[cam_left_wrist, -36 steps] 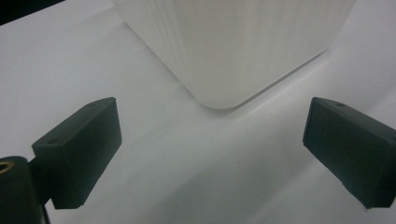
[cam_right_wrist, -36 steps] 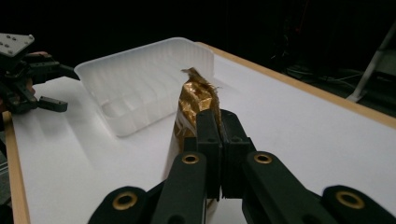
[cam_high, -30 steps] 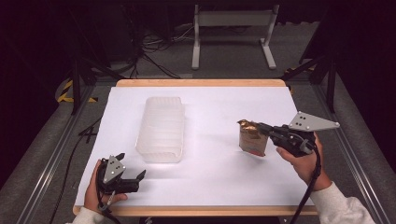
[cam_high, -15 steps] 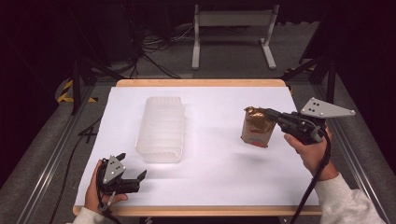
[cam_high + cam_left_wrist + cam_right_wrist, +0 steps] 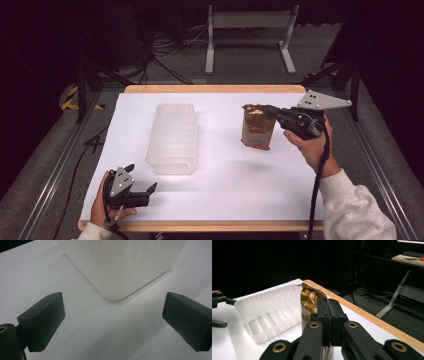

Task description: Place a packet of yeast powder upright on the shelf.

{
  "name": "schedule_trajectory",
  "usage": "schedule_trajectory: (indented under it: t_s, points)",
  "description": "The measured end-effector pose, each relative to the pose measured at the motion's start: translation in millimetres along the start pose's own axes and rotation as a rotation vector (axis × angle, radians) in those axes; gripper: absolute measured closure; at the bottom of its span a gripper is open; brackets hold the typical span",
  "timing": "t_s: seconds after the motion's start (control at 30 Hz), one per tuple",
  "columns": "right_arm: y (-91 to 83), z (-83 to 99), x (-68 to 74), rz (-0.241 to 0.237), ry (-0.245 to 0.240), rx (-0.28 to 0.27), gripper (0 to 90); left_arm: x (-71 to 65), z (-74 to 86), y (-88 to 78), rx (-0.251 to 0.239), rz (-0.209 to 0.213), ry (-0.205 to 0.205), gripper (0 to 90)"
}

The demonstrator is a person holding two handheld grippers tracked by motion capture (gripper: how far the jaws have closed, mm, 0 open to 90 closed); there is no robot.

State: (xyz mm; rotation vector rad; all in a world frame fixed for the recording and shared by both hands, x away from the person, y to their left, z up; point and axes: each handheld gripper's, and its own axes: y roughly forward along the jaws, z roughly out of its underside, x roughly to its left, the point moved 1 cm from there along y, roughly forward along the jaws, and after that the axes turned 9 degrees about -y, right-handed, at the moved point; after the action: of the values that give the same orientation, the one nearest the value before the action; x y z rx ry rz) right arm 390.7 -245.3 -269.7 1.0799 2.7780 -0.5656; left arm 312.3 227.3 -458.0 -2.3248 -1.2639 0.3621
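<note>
A gold and brown foil bag (image 5: pixel 257 128) with a torn top hangs above the white table (image 5: pixel 225 180), held by its upper edge. My right gripper (image 5: pixel 267 111) is shut on that bag (image 5: pixel 308 298), its two black jaws pressed together on the foil rim. A clear ribbed plastic tray (image 5: pixel 172 137) lies on the table left of the bag, and the tray (image 5: pixel 269 312) is empty inside. My left gripper (image 5: pixel 142 180) rests low near the table's front left corner, open, with the tray's near corner (image 5: pixel 120 267) just beyond its fingers (image 5: pixel 42 320).
The wooden table edge (image 5: pixel 367 315) runs behind the bag. Cables and a metal stand (image 5: pixel 250 35) lie on the floor beyond the table. Dark rails flank both sides.
My right gripper has lifted the foil bag off the table and carried it up and slightly back. The left gripper has stayed where it was.
</note>
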Motion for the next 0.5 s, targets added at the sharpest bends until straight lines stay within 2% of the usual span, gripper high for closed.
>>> schedule_trajectory:
  t_s: [0.3, 0.5]
  points:
    - [33.2, -11.5, 4.4, -0.043, -0.003, -0.008, 88.9, -0.1, 0.9, 0.0, 0.003, 0.011, -0.009, 5.3]
    - [51.6, -15.6, 7.0, -0.064, -0.009, -0.007, 88.8, -0.9, 1.0, 0.4, 0.009, 0.012, 0.002, 5.4]
